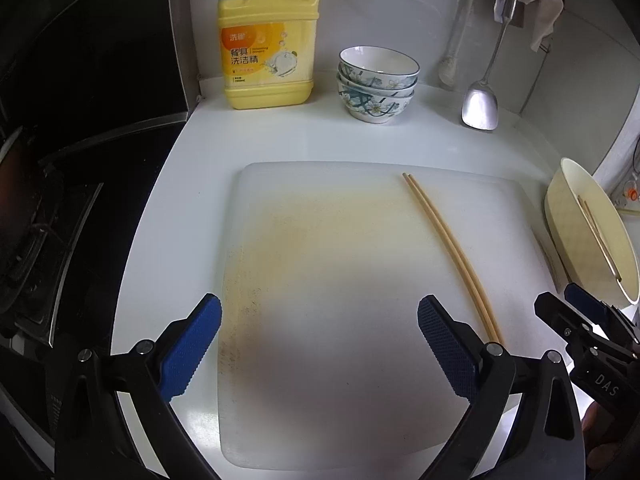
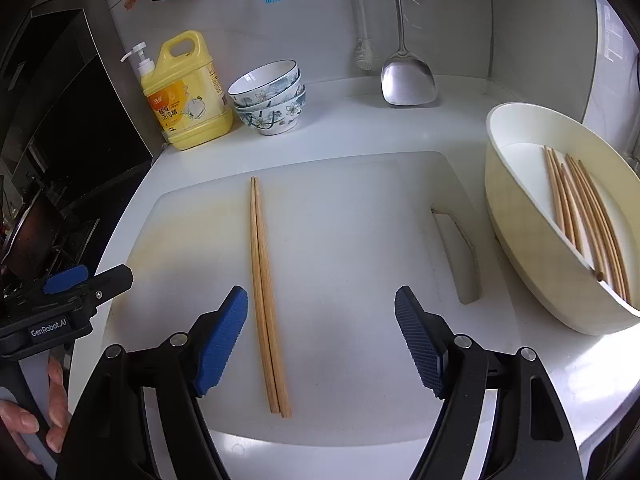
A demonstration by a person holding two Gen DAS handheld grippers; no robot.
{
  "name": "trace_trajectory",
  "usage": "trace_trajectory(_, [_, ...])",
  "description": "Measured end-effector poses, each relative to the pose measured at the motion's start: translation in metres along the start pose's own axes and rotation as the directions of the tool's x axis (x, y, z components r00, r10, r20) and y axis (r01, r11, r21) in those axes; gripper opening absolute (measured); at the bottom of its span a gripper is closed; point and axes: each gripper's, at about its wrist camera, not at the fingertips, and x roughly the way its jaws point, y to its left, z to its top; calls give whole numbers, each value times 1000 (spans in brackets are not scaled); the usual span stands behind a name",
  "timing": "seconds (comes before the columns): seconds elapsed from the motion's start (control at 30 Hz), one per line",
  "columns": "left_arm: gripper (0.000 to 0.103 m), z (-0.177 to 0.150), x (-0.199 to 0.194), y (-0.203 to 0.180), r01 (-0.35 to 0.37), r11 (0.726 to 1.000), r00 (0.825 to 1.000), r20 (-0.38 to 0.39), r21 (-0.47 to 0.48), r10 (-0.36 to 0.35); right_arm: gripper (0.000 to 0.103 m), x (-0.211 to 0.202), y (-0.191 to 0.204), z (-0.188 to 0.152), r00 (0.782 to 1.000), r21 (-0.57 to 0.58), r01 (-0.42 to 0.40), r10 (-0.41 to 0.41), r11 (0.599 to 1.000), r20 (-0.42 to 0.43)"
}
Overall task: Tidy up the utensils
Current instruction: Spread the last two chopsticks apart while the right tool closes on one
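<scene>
While several wooden chopsticks [image 2: 588,216] lie in the cream oval plastic basin [image 2: 520,216], one pair of pale wooden chopsticks [image 2: 266,300] remains on the white plastic cutting board [image 2: 352,240], with the left gripper [image 1: 320,344] and the right gripper [image 2: 320,340] both spread wide and empty.

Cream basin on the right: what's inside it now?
The basin holds several loose wooden chopsticks lying against its white floor. Their near ends are hidden behind the front rim, so an exact count isn't possible.

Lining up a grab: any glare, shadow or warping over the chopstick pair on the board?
Left wrist: fisheye bends the chopsticks; gripper shadow darkens the cutting board nearby. Right wrist: chopsticks sharp, nearly straight, no glare.
</scene>
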Motion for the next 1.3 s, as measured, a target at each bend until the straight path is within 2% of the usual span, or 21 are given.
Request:
trace_trajectory(0.2, [97,-12,7,-2,-14,999,999,33,-44,16,78,13,1,-2,999,-69,9,-5,998,50])
trace_trajectory(0.37, [97,-14,15,-6,-34,998,999,24,-50,35,78,23,7,-5,1000,-131,9,-6,991,22])
trace_trajectory(0.77, [97,-12,21,-5,-28,996,1000,10,-80,29,78,38,5,-7,1000,-157,23,-25,987,-11])
trace_trajectory(1.3, [97,-11,22,-1,-14,996,1000,14,-93,15,77,45,21,-11,999,-216,52,-51,975,11])
